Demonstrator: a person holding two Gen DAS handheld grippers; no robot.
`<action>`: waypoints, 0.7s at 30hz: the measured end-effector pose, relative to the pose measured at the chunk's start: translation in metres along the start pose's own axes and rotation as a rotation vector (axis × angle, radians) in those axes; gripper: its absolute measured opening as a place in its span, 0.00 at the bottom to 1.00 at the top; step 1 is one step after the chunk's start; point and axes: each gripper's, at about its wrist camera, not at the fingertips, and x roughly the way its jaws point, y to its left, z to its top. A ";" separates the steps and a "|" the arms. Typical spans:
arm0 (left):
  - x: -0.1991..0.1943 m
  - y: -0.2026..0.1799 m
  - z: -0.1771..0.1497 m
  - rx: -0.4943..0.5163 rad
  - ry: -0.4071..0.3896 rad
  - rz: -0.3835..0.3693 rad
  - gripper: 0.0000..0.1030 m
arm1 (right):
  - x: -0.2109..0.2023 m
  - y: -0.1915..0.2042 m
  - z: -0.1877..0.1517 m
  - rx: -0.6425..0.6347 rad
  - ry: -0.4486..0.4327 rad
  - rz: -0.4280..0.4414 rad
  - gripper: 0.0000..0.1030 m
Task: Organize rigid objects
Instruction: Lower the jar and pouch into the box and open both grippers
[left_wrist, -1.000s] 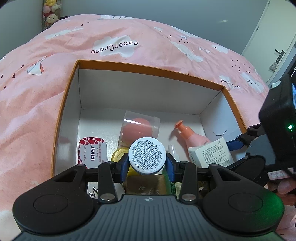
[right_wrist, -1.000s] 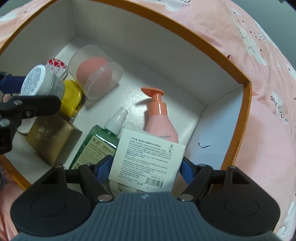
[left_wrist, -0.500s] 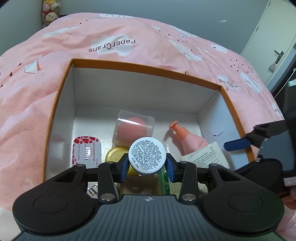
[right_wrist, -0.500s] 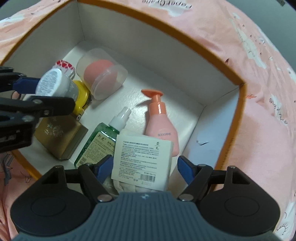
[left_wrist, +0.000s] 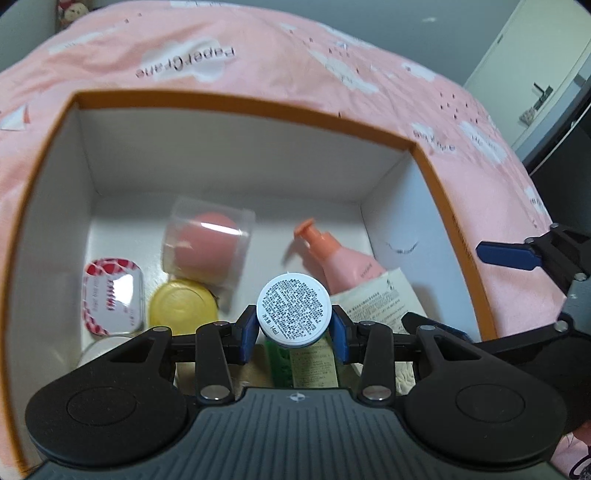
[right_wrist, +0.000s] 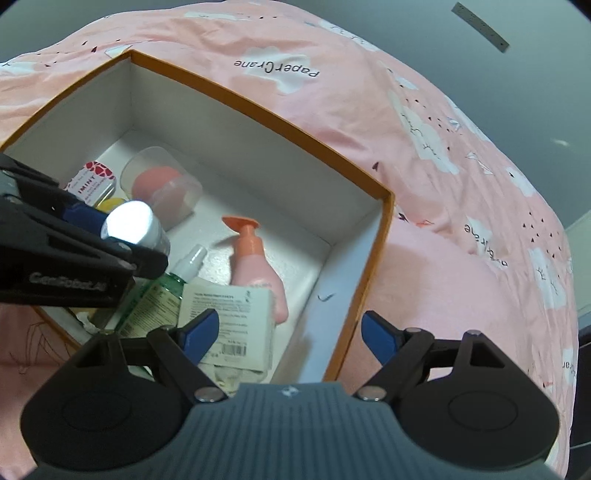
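Pink bedspread, green bottle half-hidden behind left gripper, label blurred

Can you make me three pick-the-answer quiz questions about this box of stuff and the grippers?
1. Where does the pink pump bottle lie?
A. inside the orange-edged box
B. on the bedspread
C. in a gripper

2. What colour is the round lid beside the mint tin?
A. green
B. yellow
C. black

3. What is the right gripper doing?
A. squeezing the bottle
B. holding the tin
C. open, holding nothing

Answers:
1 A, it lies on the box floor.
2 B, the lid looks plainly yellow.
3 C, its blue pads stand wide apart, while the left gripper clamps the small white jar.
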 end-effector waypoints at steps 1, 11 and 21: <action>0.004 -0.001 0.000 0.005 0.012 0.002 0.45 | -0.001 0.000 -0.002 0.004 -0.003 -0.002 0.81; 0.013 -0.002 -0.001 0.001 0.046 0.039 0.48 | 0.000 -0.001 -0.012 0.034 -0.003 0.009 0.81; -0.008 0.000 0.002 -0.026 -0.024 0.050 0.68 | -0.003 0.002 -0.011 0.038 -0.006 0.013 0.81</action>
